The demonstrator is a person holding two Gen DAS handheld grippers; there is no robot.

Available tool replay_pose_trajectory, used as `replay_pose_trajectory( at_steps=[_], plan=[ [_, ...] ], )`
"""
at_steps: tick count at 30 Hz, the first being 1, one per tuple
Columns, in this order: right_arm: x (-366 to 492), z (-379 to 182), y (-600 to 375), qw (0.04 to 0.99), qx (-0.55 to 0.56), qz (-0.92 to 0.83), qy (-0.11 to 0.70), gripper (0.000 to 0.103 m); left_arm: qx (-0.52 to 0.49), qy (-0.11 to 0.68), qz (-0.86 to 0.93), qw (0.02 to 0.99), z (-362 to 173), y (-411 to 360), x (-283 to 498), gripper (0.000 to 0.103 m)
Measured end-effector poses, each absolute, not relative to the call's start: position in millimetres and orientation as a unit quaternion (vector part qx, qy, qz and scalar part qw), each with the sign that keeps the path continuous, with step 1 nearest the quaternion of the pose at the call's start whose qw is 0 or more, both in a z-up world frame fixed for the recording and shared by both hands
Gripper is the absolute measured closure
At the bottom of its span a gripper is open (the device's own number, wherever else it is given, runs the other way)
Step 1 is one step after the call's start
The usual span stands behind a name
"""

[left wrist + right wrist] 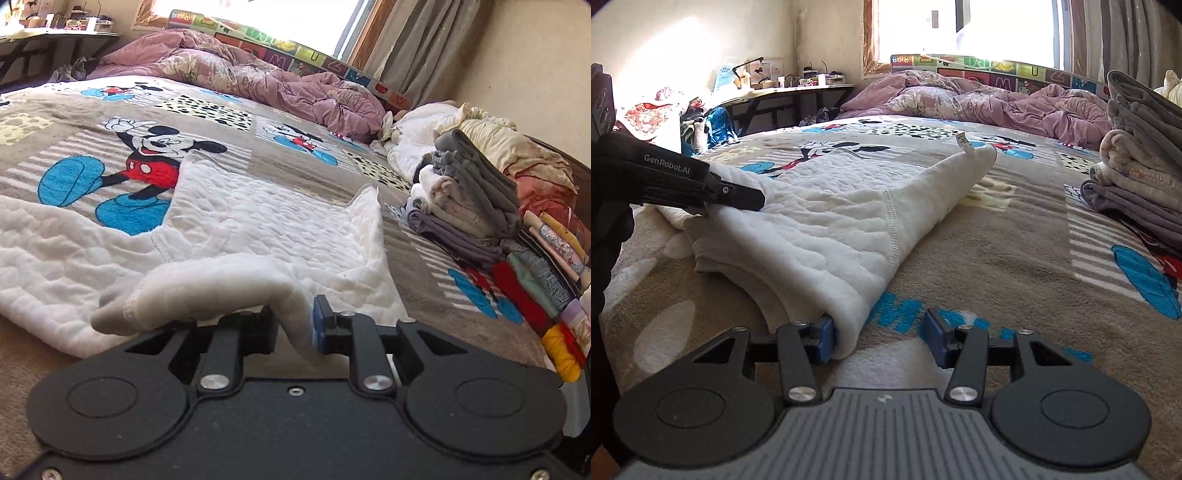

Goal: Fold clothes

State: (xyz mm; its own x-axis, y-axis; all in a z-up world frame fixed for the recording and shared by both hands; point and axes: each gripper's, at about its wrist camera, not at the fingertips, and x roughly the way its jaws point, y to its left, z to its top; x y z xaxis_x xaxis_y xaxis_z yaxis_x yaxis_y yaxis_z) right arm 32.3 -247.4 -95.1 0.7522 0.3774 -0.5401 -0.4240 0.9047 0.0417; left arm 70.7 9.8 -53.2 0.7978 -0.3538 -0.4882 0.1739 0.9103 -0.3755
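White garment (827, 221) beside open right gripper (880, 338), pinched in left gripper (293, 325)

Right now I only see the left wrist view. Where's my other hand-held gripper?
Observer: The right hand-held gripper is open, low over the bed. One blue pad touches the white garment's folded edge.
Operator: Is anything sticking up that I can't see?
Observer: Yes, a small tag stands up at the garment's far corner.
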Motion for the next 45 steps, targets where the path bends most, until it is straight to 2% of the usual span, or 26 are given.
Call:
replay_pose_trajectory(
  at_steps=[2,4,14,19,21,25,27,28,31,35,43,44,45],
  plan=[
    [32.7,-94.6,-248.0,0.935,-0.044,0.214,0.278,0.052,-0.166,0.28,-0.126,0.937,-50.9,18.2,71.1,0.078],
    [29.9,-93.2,-247.4,0.935,-0.052,0.216,0.275,0.052,-0.183,0.28,-0.105,0.936,-51.2,29.5,71.8,0.072],
    [23.3,-89.1,-247.4,0.934,-0.075,0.22,0.271,0.052,-0.202,0.241,-0.025,0.949,-39.0,66.6,62.5,0.072],
    [22.0,-86.0,-251.6,0.933,-0.067,0.227,0.271,0.049,-0.175,0.297,0.054,0.937,-50.7,86.0,66.5,0.072],
    [19.0,-82.2,-252.5,0.933,-0.069,0.233,0.264,0.047,-0.185,0.278,0.056,0.941,-44.6,88.1,62.7,0.072],
    [13.6,-77.4,-249.7,0.933,-0.073,0.249,0.248,0.045,-0.145,0.271,0.0,0.952,-23.1,56.9,71.7,0.071],
    [13.2,-76.8,-244.4,0.934,-0.082,0.25,0.241,0.045,-0.117,0.276,-0.058,0.952,-15.2,26.9,85.7,0.059],
    [13.9,-77.4,-241.0,0.935,-0.087,0.25,0.237,0.045,-0.103,0.278,-0.088,0.951,-11.2,11.9,92.7,0.058],
    [16.6,-79.6,-229.8,0.934,-0.113,0.251,0.227,0.046,-0.053,0.281,-0.151,0.946,-2.6,-34.5,119.9,0.058],
    [16.2,-81.5,-220.8,0.936,-0.124,0.251,0.213,0.058,0.009,0.296,-0.204,0.933,-0.8,-99.7,176.8,0.058],
    [18.5,-83.7,-221.1,0.928,-0.112,0.281,0.22,0.058,0.07,0.367,-0.205,0.904,-25.2,-175.5,284.9,0.058],
    [19.4,-83.6,-223.1,0.927,-0.107,0.284,0.222,0.058,0.07,0.372,-0.199,0.904,-27.4,-177.2,293.3,0.066],
    [20.1,-83.9,-224.5,0.926,-0.103,0.286,0.225,0.058,0.069,0.376,-0.193,0.904,-29.3,-178.1,301.2,0.089]
  ],
)
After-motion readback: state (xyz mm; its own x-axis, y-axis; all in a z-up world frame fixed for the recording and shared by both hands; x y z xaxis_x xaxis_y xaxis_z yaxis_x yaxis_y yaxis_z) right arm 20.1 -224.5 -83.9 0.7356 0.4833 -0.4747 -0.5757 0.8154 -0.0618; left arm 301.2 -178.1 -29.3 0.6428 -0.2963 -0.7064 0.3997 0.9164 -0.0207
